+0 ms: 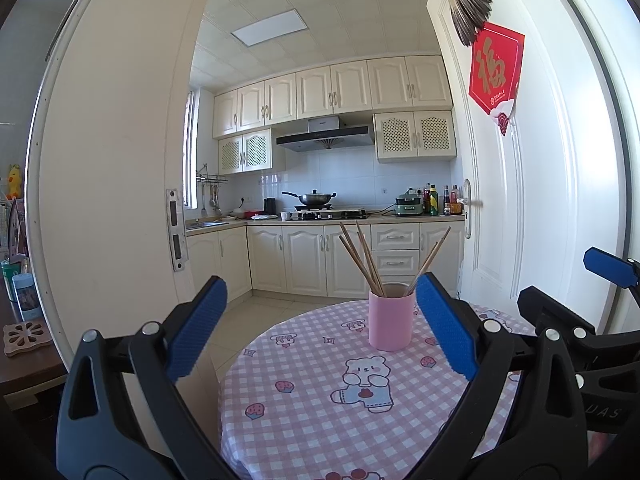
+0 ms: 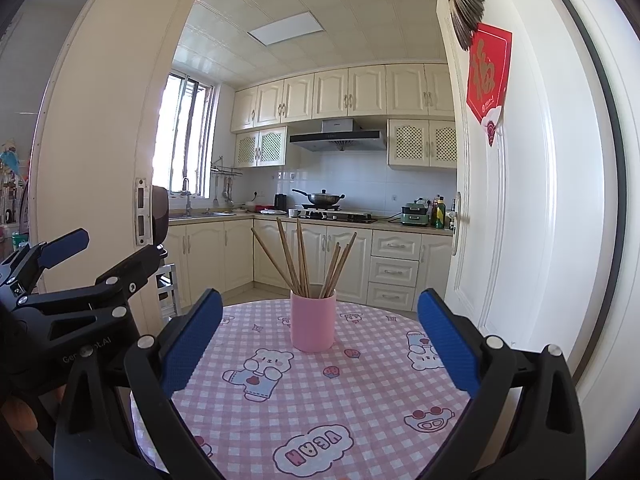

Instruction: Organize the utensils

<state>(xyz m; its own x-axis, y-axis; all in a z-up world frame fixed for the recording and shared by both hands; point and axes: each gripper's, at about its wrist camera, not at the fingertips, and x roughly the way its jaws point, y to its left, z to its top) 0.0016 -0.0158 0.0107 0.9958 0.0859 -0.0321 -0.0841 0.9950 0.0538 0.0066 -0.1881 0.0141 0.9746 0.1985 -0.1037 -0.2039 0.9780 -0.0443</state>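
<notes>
Pink cup [image 1: 391,317] sitting upright toward the far side of the round table [image 1: 312,412] with its pink checked cartoon cloth, a bunch of wooden chopsticks [image 1: 366,260] fanned out inside it. Left gripper [image 1: 320,328] hovering above the near edge with jaws spread wide and holding nothing (blue pads either side of the cup in its view). Same deal for the right gripper [image 2: 320,340] just beside it: wide open, empty, well short of the cup.

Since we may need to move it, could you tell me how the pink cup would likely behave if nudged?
The pink cup looks tall and narrow, so it would probably tip rather than slide. The chopsticks lean outward above the rim, likely making it top-heavy. The tablecloth may add grip.
</notes>
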